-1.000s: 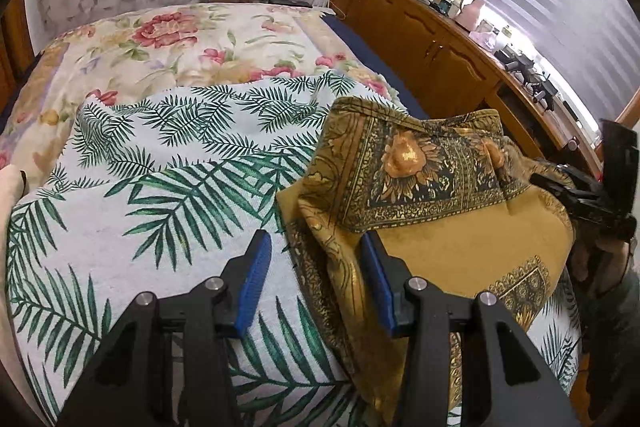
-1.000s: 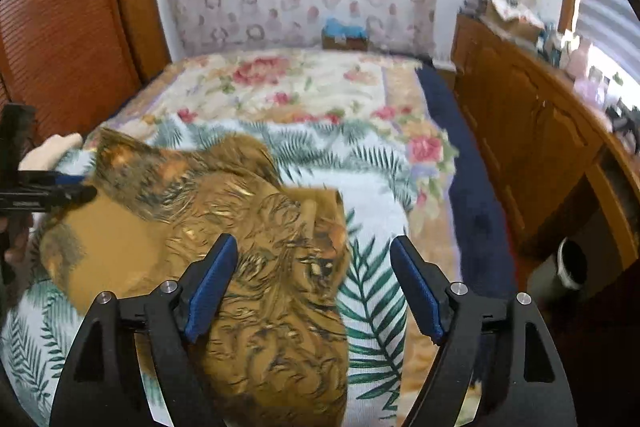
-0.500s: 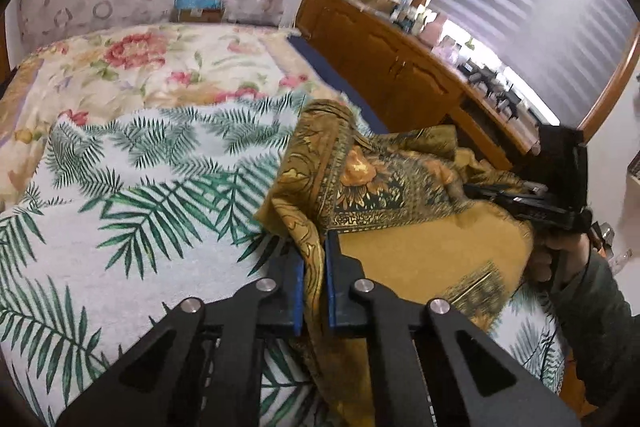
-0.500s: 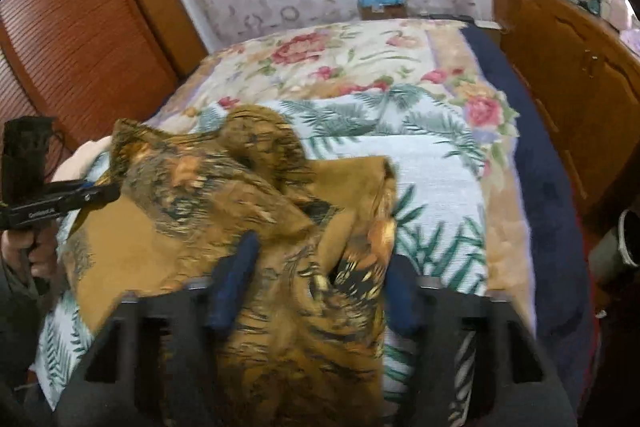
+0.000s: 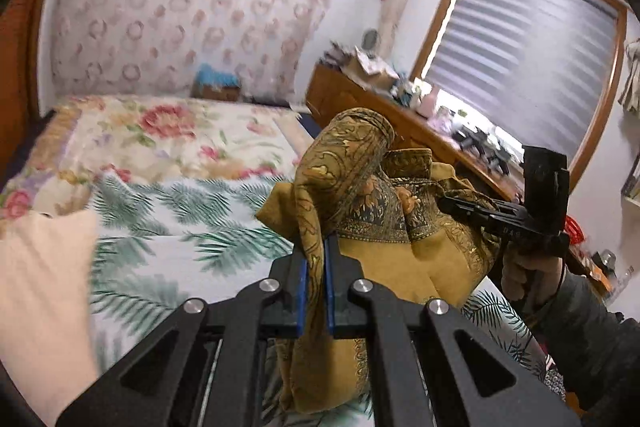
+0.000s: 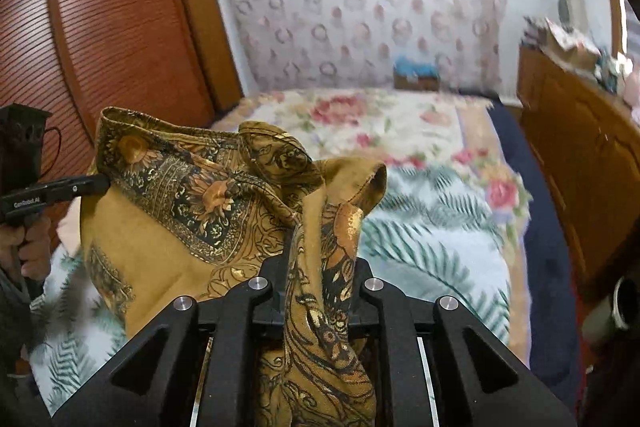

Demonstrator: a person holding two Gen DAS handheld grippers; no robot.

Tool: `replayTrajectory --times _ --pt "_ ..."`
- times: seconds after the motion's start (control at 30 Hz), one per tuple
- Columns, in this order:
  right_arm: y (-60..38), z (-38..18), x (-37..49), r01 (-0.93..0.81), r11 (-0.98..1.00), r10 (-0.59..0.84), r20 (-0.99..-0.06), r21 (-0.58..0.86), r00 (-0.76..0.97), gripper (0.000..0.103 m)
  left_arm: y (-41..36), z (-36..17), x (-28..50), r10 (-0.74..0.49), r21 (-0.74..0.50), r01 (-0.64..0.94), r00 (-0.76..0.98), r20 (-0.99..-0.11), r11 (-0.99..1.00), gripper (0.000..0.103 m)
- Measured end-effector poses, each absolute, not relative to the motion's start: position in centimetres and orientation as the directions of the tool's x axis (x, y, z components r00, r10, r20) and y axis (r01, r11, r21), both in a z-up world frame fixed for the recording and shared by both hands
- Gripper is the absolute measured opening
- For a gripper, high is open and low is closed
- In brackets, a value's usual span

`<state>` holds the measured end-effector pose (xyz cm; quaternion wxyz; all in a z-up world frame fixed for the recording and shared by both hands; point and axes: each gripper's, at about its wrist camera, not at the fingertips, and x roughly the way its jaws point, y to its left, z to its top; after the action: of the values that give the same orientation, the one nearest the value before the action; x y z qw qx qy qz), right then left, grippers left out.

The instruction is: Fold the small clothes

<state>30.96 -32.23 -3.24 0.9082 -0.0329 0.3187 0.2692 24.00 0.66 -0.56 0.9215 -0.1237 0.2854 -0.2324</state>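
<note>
One mustard-gold paisley garment [image 5: 372,211], bordered with dark sunflower bands, hangs lifted above the bed, stretched between two claws. Left claw [image 5: 314,291]: blue pads closed on a bunched fold at one side. Right claw [image 6: 318,279]: jaws clamped on the opposite edge, cloth draping down between its fingers. Beneath lies a palm-leaf sheet [image 5: 192,227] over a floral quilt [image 6: 360,115]. A cluttered wooden dresser [image 5: 360,99] stands beside the bed, below the window blind [image 5: 520,39].
</note>
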Motion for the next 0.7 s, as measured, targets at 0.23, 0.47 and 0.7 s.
replayTrajectory --times 0.23,0.47,0.7 --pt "-23.3 0.4 31.5 -0.647 0.761 0.565 -0.545 0.052 0.620 0.012 9.5 -0.8 18.8 -0.332 -0.355 0.180 0.837 -0.435 0.918 0.003" --pt "-9.3 2.4 33.6 -0.793 0.606 0.637 -0.560 -0.061 0.530 0.012 16.6 -4.6 14.9 -0.186 -0.402 -0.016 0.869 -0.458 0.915 0.003" --pt "3.8 1.6 34.3 -0.882 0.448 0.656 -0.617 -0.146 0.436 0.012 20.0 -8.9 11.2 -0.079 -0.421 -0.161 0.864 -0.497 0.893 0.002"
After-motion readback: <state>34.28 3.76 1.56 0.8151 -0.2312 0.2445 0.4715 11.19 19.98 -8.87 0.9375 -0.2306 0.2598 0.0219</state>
